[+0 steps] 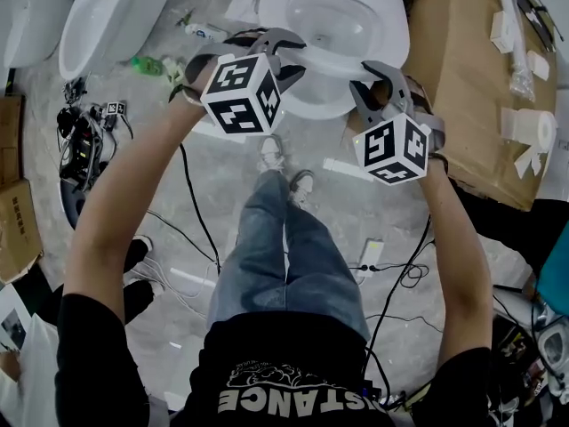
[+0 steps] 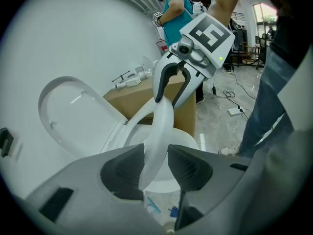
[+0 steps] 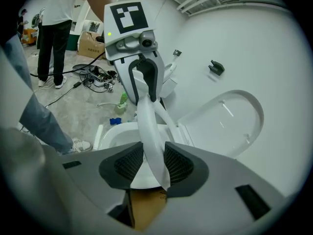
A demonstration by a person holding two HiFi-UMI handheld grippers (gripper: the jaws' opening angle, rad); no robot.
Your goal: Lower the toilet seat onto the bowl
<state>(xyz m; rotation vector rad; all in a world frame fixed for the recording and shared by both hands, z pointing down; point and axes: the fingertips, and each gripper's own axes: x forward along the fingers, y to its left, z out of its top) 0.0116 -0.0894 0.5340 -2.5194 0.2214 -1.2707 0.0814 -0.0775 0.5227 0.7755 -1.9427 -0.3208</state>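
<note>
landmark: bowl, white, standing on a grey floor.
seat: white ring over the bowl, raised at a tilt, its front part clear of the bowl's rim; not yet down.
lid: upright behind the bowl.
left gripper: above the bowl's front, on the left side; claw clamped on the seat, ring edge between the two dark pads, both pads against it.
right gripper: above the bowl's front, on the right side; claw likewise clamped on the seat, both pads touching the ring.
box: brown cardboard, just right of the bowl in the head view; small white parts lie on top.
legs: in jeans, in front of the bowl, shoes near its foot.
cables: black, on the floor in front of the bowl, beside the legs.
second toilet: left of the bowl, well apart.
</note>
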